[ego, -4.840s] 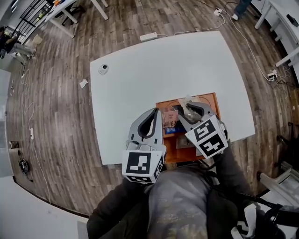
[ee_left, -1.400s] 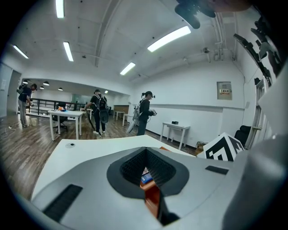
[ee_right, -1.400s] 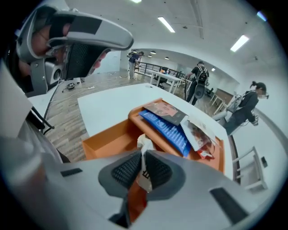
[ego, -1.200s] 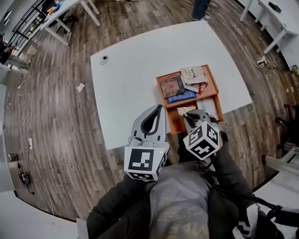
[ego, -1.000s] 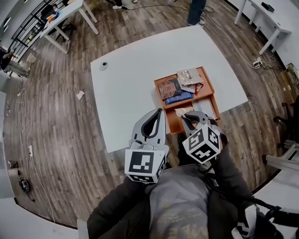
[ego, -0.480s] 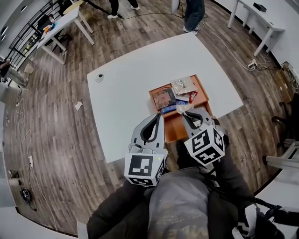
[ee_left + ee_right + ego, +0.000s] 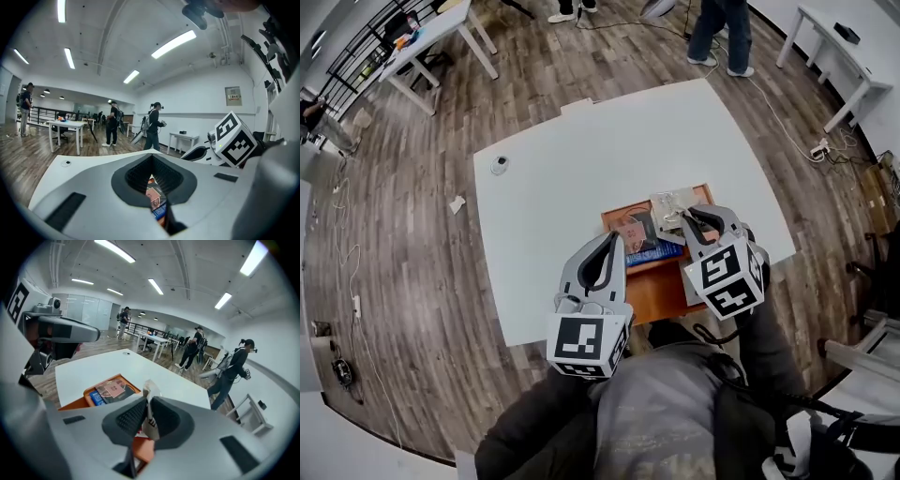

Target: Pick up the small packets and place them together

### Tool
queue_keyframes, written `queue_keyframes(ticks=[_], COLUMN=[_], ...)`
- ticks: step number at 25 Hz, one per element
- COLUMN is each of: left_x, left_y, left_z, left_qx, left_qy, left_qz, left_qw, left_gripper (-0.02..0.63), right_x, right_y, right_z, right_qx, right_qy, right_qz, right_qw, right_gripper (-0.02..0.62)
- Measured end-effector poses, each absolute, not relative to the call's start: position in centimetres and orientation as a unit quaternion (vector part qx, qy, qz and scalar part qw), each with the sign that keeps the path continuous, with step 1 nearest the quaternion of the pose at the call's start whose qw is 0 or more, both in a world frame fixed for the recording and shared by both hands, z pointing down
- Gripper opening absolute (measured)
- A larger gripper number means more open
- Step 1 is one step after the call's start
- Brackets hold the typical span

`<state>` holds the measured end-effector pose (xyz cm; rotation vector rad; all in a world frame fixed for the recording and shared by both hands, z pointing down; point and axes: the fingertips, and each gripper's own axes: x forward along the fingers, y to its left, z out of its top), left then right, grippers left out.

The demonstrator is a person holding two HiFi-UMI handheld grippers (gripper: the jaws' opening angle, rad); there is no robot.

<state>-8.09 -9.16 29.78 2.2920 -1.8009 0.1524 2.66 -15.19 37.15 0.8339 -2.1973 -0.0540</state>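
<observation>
An orange tray [image 7: 661,292] lies near the front edge of the white table [image 7: 581,159]. At its far end are a brown packet [image 7: 635,229], a blue packet [image 7: 654,253] and a silvery packet [image 7: 672,201]. My right gripper [image 7: 690,218] hangs over that far right end, shut on a small whitish packet [image 7: 150,414] that stands up between its jaws. The brown packet [image 7: 111,390] and blue packet [image 7: 96,398] show beyond it in the tray [image 7: 77,401]. My left gripper [image 7: 607,246] hovers at the tray's left edge, jaws shut and empty.
A small round object [image 7: 499,165] sits at the table's far left. People [image 7: 727,28] stand beyond the table's far side, among other tables [image 7: 825,47]. Cables and a paper scrap [image 7: 456,202] lie on the wooden floor.
My right gripper has carried the small packet forward from the tray's near end to over the packets at its far end. The left gripper has kept its place.
</observation>
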Motion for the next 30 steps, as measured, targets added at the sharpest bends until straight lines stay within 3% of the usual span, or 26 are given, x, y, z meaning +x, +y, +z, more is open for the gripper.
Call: queue_keyframes(ticks=[5, 8, 30], left_x=[-10.1, -10.6, -8.6], left_y=[-9.9, -10.0, -7.6], left_z=[31.2, 31.9, 30.7], left_qx=[0.766, 0.762, 0.781], left_qy=[-0.626, -0.629, -0.609], left_qz=[0.058, 0.060, 0.054], left_qw=[0.133, 0.140, 0.128], left_gripper=[-0.002, -0.002, -0.002], right_x=[0.1, -1.1, 0.9], right_y=[-14.7, -13.7, -11.8], right_z=[39.7, 40.9, 38.0], right_qx=[0.276, 0.249, 0.296], right_qy=[-0.875, -0.882, -0.882], right_qz=[0.025, 0.056, 0.031], right_qw=[0.396, 0.396, 0.365], right_gripper=[0.074, 0.147, 0.149])
